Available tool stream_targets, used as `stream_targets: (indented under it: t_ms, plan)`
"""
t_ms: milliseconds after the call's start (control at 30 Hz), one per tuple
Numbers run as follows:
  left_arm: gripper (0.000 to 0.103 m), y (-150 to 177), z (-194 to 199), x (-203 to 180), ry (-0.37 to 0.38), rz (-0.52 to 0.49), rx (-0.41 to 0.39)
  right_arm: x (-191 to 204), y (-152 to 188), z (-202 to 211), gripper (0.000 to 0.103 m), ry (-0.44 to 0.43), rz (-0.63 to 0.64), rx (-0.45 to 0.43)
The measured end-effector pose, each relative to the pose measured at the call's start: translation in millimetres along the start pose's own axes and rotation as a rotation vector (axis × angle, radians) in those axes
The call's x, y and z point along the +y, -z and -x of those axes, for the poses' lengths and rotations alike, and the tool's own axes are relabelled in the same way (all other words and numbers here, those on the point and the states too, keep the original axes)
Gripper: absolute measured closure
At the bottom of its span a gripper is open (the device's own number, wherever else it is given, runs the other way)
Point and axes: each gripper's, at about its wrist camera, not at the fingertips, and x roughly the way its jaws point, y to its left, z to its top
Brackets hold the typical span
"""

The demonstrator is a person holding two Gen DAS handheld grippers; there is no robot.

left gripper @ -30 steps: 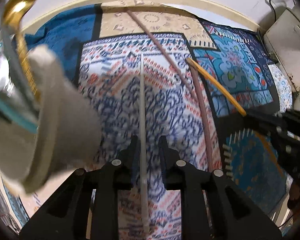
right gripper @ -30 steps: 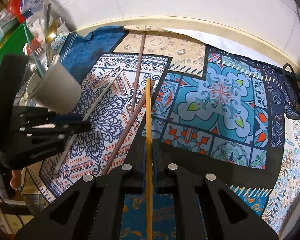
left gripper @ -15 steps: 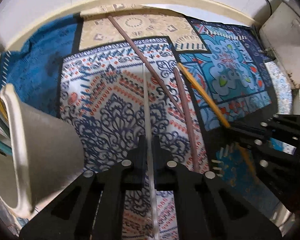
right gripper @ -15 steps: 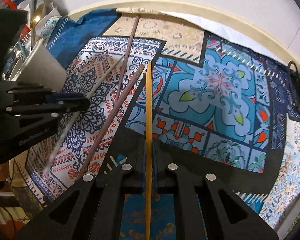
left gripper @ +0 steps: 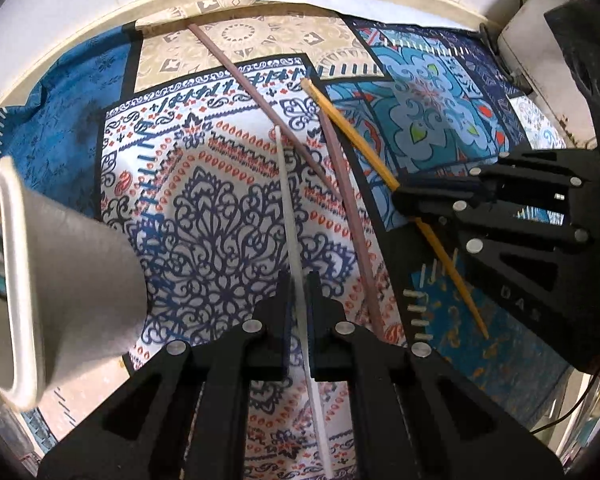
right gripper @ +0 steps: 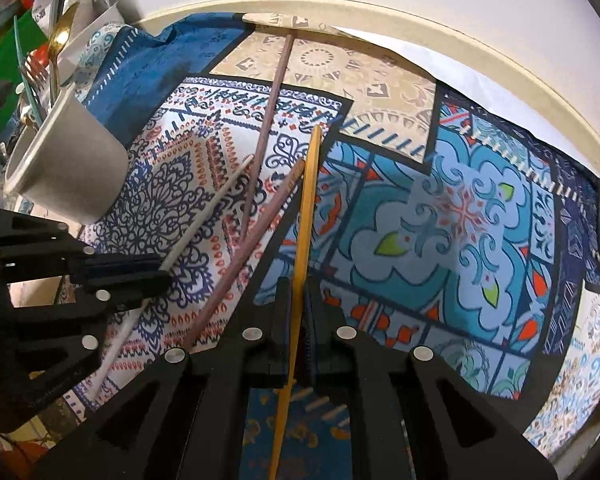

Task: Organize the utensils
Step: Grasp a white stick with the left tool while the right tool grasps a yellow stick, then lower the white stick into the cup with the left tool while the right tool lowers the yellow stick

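Note:
My left gripper (left gripper: 298,280) is shut on a white chopstick (left gripper: 288,200) that points forward over the patterned cloth. My right gripper (right gripper: 298,286) is shut on a yellow chopstick (right gripper: 309,200). Each gripper shows in the other view: the right one (left gripper: 404,196) holds the yellow stick (left gripper: 352,132), the left one (right gripper: 156,276) holds the white stick (right gripper: 212,208). Two mauve chopsticks (left gripper: 260,100) (left gripper: 348,208) lie on the cloth between them, also seen in the right wrist view (right gripper: 268,120) (right gripper: 252,244). A grey paper cup (right gripper: 68,168) stands at the left, close to my left gripper (left gripper: 72,280).
Spoons and forks (right gripper: 56,44) stand in holders behind the cup. A white box (left gripper: 540,44) sits at the far right by the wall. The cloth (right gripper: 460,208) covers a round table with a cream rim (right gripper: 420,16).
Both grippers have lifted and drawn back with their chopsticks still held. The cup has slid lower and leftward in the left wrist view, and the gold spoon has left that view.

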Motion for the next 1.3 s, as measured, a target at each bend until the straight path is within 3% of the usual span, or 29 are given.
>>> stream_targets:
  t_ms: [167,300,667,833,967,1067,1133,1300]
  plan:
    - [0.098,-9.1,-5.6,-2.9,0.022,-0.006,0.0,-1.4,-2.2,-0.9,0.097,-0.016,-0.017,0.006]
    - [0.1,-6.2,-3.0,-3.6,0.029,0.005,-0.012,-6.9,5.0,17.8,0.098,-0.035,-0.053,-0.05]
    - [0.1,20.0,60.4,-4.8,0.002,0.013,-0.161,8.0,22.6,76.3,0.102,-0.032,-0.028,-0.198]
    - [0.1,34.5,86.4,0.4,-0.027,0.035,-0.229,19.1,25.5,72.5,0.102,-0.009,0.016,-0.167]
    - [0.1,50.0,108.8,6.6,-0.044,0.074,-0.293,17.6,25.1,56.3,0.099,0.005,0.008,-0.094]
    - [0.1,61.6,125.2,16.0,-0.047,0.118,-0.334,16.1,20.6,41.9,0.092,0.006,0.009,-0.059]
    - [0.1,67.3,134.0,23.1,-0.053,0.149,-0.359,14.8,14.8,31.3,0.08,-0.013,0.001,-0.035]
    - [0.1,81.0,155.9,45.6,-0.056,0.238,-0.423,17.7,-4.2,9.7,0.077,0.006,0.006,-0.012]
